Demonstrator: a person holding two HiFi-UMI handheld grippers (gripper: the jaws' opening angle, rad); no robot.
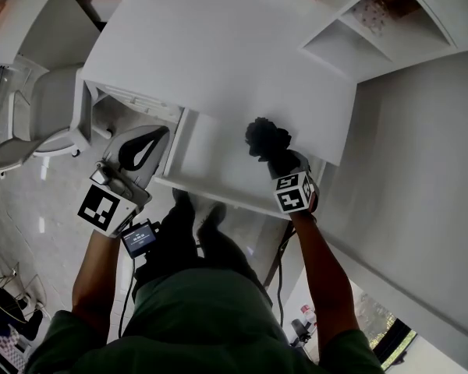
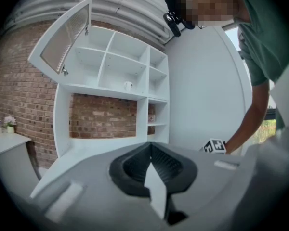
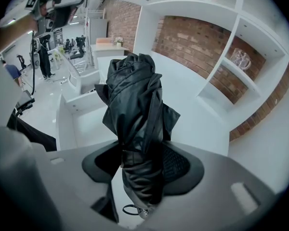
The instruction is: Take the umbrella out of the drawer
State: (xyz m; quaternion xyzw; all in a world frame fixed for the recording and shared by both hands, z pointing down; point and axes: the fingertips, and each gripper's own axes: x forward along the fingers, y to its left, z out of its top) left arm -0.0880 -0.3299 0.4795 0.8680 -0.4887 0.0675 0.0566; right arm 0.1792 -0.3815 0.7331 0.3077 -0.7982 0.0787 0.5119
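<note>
The right tongs (image 3: pixel 142 170) clamp the folded black umbrella (image 1: pixel 267 137) above the open drawer (image 1: pixel 207 158) at the table's (image 1: pixel 218 53) near edge, so removal looks nearly done. The left tongs (image 2: pixel 151 173) are closed and empty.

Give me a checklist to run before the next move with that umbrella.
1. Right claw grips the umbrella: ok, pads pressed on its folded fabric.
2. Umbrella out of the drawer: ok, held above it.
3. Canopy folded: ok, bunched but closed.
4. Strap loop free of snags: cannot tell.
5. Left claw empty: ok, shut on nothing.
6. Drawer closed: not ok, it stands open.
</note>
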